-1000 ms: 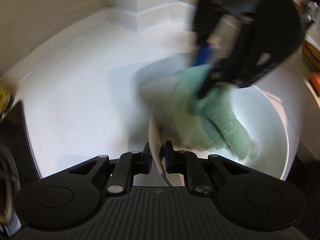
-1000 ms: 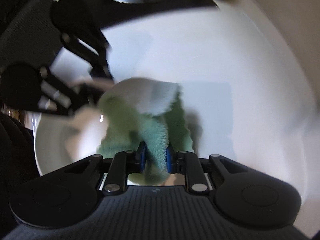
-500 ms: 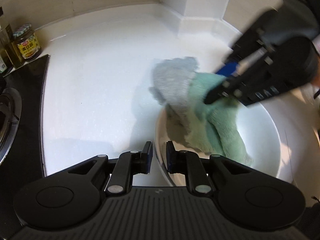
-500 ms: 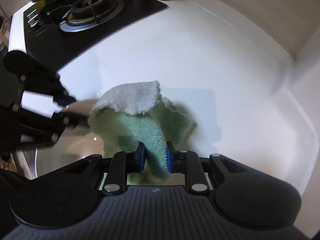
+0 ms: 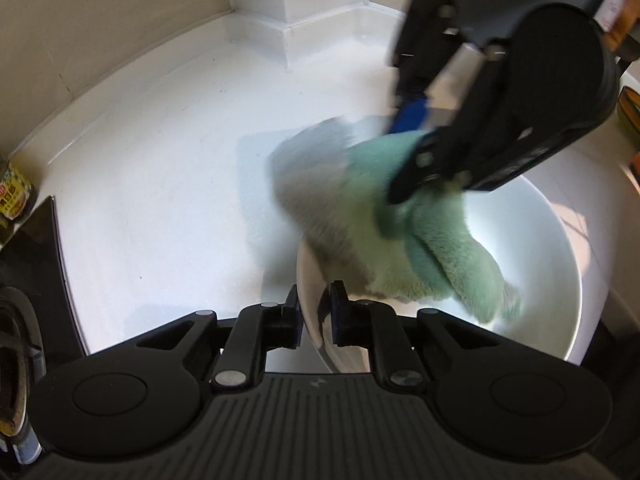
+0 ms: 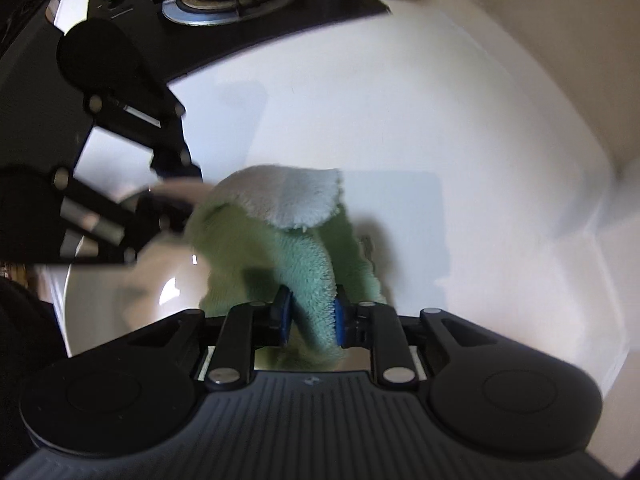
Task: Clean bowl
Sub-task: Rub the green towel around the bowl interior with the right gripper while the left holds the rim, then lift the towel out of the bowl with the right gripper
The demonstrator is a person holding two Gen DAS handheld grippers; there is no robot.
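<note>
While the left tongs (image 5: 314, 308) pinch the near rim of the bowl (image 5: 552, 248) on the white bench (image 5: 160, 160), the right tongs (image 6: 310, 312), jaws easing apart around the cloth (image 6: 288, 248), wipe inside it; next, probably re-clench and sweep the unwiped wall.

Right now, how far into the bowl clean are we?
Done: left gripper pinches the white bowl by its rim; green cloth sits between the right gripper's opening jaws. In hand: cloth rubbing inside the bowl. Left: finishing the wipe, then setting both down on the counter.
</note>
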